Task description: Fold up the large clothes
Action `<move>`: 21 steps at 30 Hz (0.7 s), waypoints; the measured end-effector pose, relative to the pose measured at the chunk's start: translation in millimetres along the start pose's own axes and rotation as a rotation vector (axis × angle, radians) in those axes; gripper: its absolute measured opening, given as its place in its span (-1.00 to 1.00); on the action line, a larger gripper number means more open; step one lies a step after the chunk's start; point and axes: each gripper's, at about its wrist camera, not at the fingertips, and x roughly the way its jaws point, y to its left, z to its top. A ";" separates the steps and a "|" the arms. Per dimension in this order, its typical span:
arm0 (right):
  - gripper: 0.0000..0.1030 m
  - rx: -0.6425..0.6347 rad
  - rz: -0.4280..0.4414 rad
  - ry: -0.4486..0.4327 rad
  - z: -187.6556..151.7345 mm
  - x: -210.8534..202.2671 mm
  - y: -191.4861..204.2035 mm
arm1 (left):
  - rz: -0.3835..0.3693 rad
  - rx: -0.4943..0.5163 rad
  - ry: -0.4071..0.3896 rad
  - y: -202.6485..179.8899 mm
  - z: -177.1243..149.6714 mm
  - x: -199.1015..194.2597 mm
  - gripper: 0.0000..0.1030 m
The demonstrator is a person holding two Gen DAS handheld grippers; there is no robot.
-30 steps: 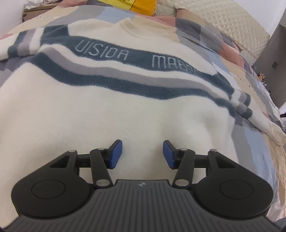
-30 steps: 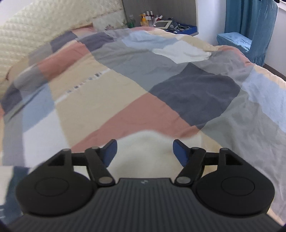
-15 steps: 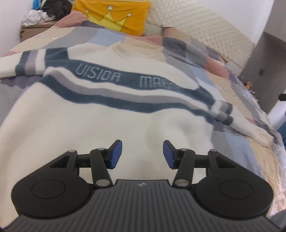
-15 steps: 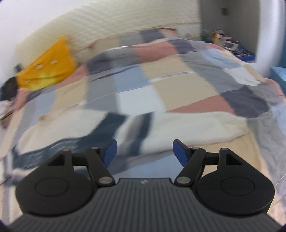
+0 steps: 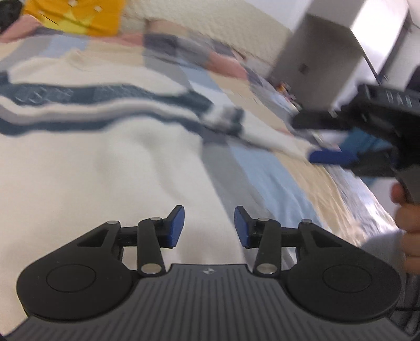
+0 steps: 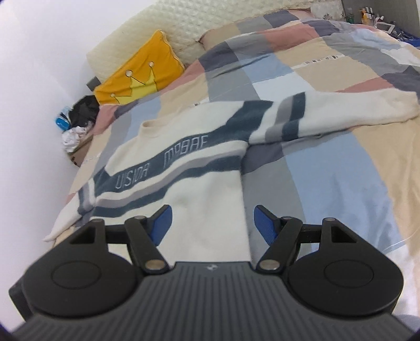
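Patchwork bedding (image 6: 328,168) in beige, pink, grey and pale blue squares covers a wide bed, with a quilted cream headboard (image 6: 183,23) along the top of the right wrist view and a white wall (image 6: 34,78) filling the left side. An orange cushion (image 6: 139,70) with a yellow crown leans against the headboard at upper left, and a heap of dark and white clothes (image 6: 78,120) sits beside the bed at the left edge.

The cream sweater (image 6: 204,194) lies flat on the bedding, chest up, its dark blue and grey bands crossing the middle of the frame. One sleeve (image 6: 341,110) stretches out to the upper right, the other trails to the lower left edge.

The right gripper (image 6: 212,223) hangs above the sweater's right side edge, jaws standing wide apart with nothing clamped between the blue pads.

In the left wrist view, blurred, the left gripper (image 5: 209,227) hovers over the sweater's (image 5: 92,170) lower body near its side edge. Its jaws have just been closing, yet a clear gap remains and no cloth is pinched. At the right of that frame the right gripper (image 5: 323,139) appears side-on near the sleeve cuff, and a hand (image 5: 409,225) grips its handle at the right edge.
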 end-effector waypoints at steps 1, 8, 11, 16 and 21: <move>0.38 -0.008 0.018 -0.001 -2.3 1.7 -2.8 | -0.025 0.015 0.032 -5.7 -4.9 7.1 -0.08; 0.38 -0.020 -0.030 -0.082 -11.4 8.3 -28.3 | -0.075 0.204 0.202 -43.7 -39.0 43.8 0.04; 0.38 0.070 0.036 -0.076 -9.0 11.3 -49.1 | -0.016 0.291 0.209 -52.9 -46.3 49.2 0.10; 0.42 0.198 0.076 -0.065 -8.1 19.7 -72.8 | 0.080 0.353 0.240 -55.9 -53.0 59.7 0.10; 0.42 0.246 0.111 -0.059 -9.6 22.6 -81.6 | 0.184 0.428 0.236 -63.6 -67.6 67.4 -0.16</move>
